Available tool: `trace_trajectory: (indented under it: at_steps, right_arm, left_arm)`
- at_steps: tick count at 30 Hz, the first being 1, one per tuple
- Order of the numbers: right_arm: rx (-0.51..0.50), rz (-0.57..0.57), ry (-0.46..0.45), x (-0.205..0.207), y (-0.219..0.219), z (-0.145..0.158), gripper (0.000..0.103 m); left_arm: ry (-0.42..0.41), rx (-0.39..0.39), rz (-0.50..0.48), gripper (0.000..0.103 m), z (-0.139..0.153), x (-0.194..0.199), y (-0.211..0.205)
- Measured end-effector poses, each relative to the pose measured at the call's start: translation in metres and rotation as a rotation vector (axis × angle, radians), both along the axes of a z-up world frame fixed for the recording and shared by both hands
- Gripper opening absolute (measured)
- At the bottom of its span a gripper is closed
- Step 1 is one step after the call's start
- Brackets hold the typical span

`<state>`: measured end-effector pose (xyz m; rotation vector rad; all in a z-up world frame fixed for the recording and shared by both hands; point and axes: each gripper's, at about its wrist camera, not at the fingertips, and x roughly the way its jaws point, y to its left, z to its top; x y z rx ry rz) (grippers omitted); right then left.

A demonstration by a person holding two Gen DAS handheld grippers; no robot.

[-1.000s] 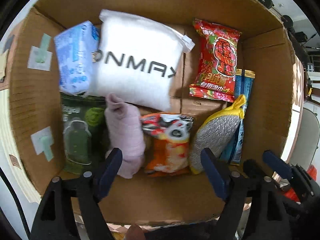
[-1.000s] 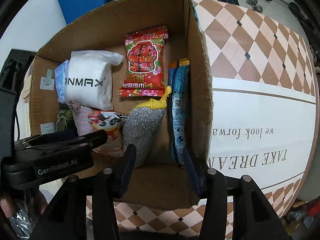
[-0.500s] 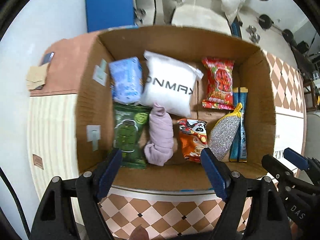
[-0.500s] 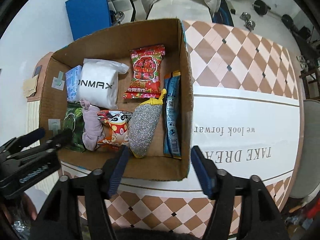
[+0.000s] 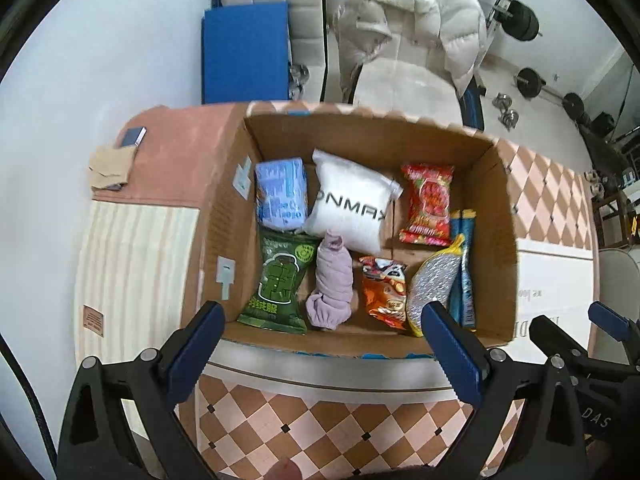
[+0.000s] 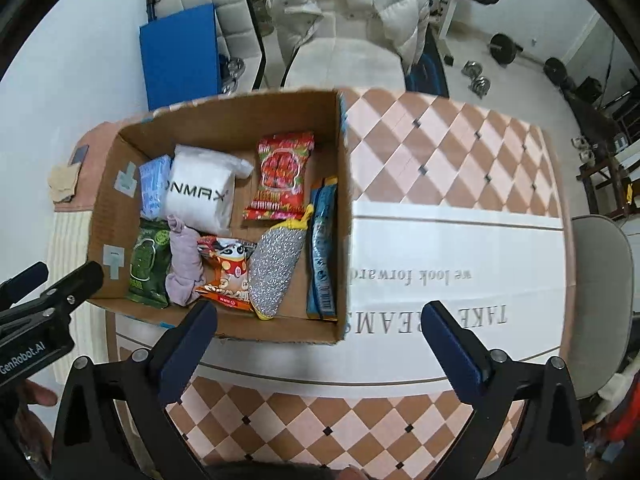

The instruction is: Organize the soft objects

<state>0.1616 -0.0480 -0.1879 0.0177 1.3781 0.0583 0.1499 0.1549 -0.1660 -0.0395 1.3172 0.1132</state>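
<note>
Here, an open brown cardboard box sits on the checkered counter holding soft goods: a white drawstring pouch beside a pale blue tissue pack along the far row, with a red snack bag to their right. Nearer lie a green snack packet, a rolled lilac cloth, an orange snack bag, a silver scouring pad with yellow trim and a blue sachet. Both the left tongs and the right tongs hover spread wide and empty, short of the box's near wall.
</note>
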Motion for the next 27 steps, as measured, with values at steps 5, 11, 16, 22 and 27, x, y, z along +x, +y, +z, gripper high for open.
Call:
trace_trajectory:
  at_steps: [5, 11, 16, 22, 27]
  right_arm:
    - [0.019, -0.009, -0.087, -0.024, -0.011, 0.053, 0.103]
    - [0.029, 0.003, -0.206, -0.063, -0.019, 0.126, 0.103]
    - [0.018, 0.029, -0.298, -0.091, -0.019, 0.177, 0.103]
    - [0.02, 0.048, -0.365, -0.118, -0.017, 0.214, 0.103]
    - [0.017, 0.048, -0.381, -0.132, -0.019, 0.226, 0.103]
  left_arm:
    - [-0.091, 0.009, -0.011, 0.101, 0.054, -0.025, -0.009]
    - [-0.182, -0.002, -0.011, 0.101, 0.112, -0.06, -0.018]
    - [-0.232, 0.002, -0.02, 0.101, 0.148, -0.086, -0.025]
    - [-0.276, 0.019, -0.02, 0.101, 0.175, -0.109, -0.026]
    - [-0.303, 0.028, -0.01, 0.101, 0.187, -0.121, -0.025]
